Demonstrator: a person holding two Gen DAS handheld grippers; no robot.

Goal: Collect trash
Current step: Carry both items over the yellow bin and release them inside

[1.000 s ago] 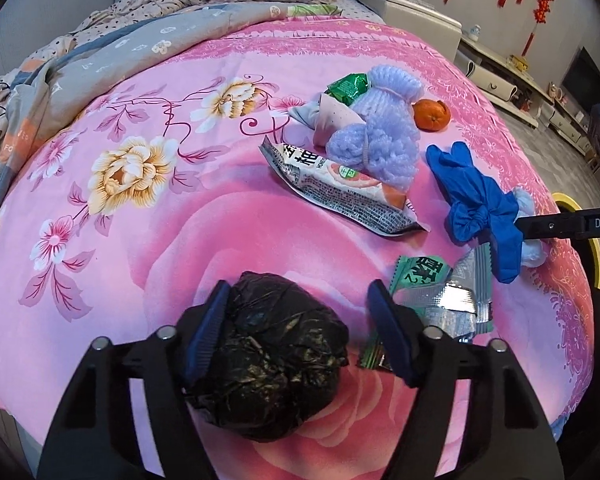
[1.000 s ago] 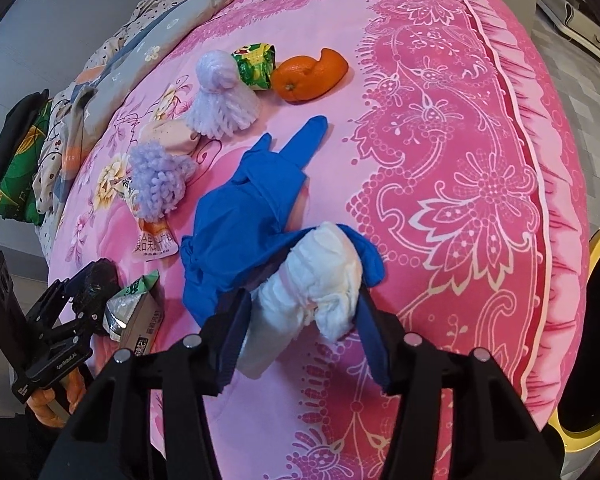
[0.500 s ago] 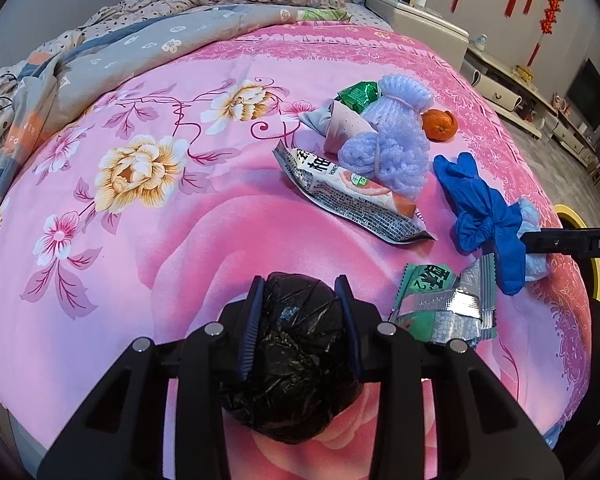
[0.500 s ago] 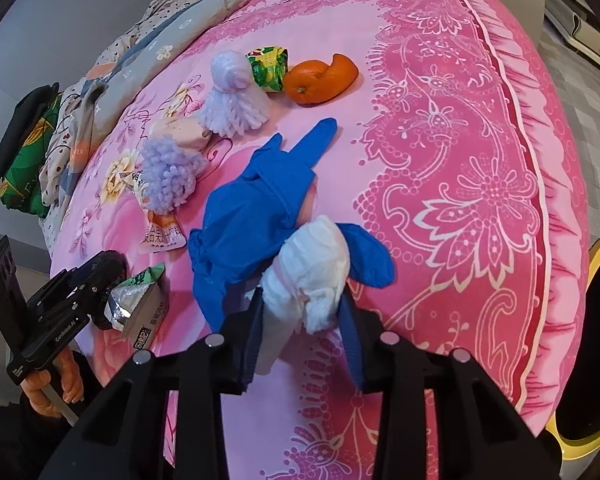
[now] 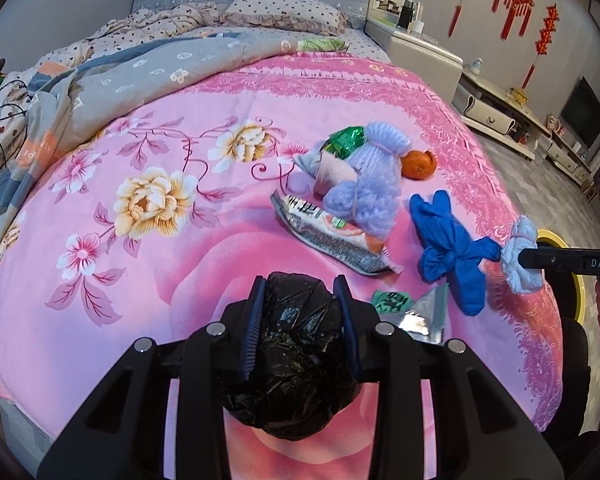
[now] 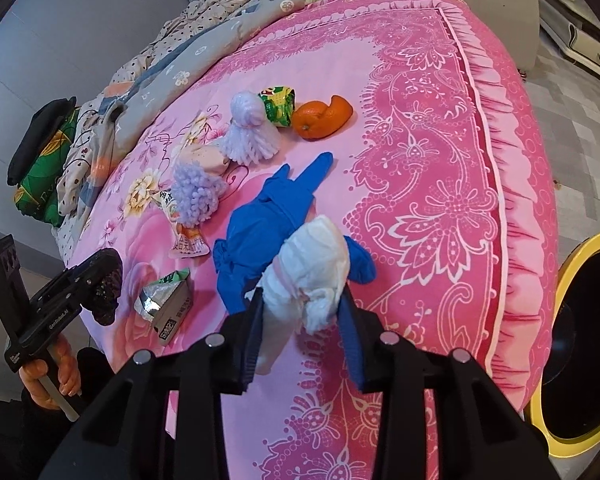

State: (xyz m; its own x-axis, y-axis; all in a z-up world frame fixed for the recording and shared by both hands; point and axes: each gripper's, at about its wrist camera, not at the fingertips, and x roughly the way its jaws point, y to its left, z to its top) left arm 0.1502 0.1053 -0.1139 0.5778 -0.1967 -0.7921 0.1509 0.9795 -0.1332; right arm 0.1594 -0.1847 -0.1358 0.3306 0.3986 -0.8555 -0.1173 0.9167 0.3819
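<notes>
Left wrist — "DAS" on right gripper [image 5: 516,258]

Open bedspread left of snack wrapper [image 5: 332,236]
Right of it: blue glove [image 5: 448,240], foil packets [image 5: 412,312], orange [image 5: 419,164] crowd passage.

Crumpled black bag [image 5: 296,364] clamped; white tissue wad [image 6: 312,276] clamped.

Two purple yarn pompoms [image 5: 380,148] [image 5: 364,204], one orange [image 5: 419,164], one blue glove [image 5: 448,240], three wrappers [image 5: 332,232] [image 5: 346,142] [image 5: 412,312].
</notes>
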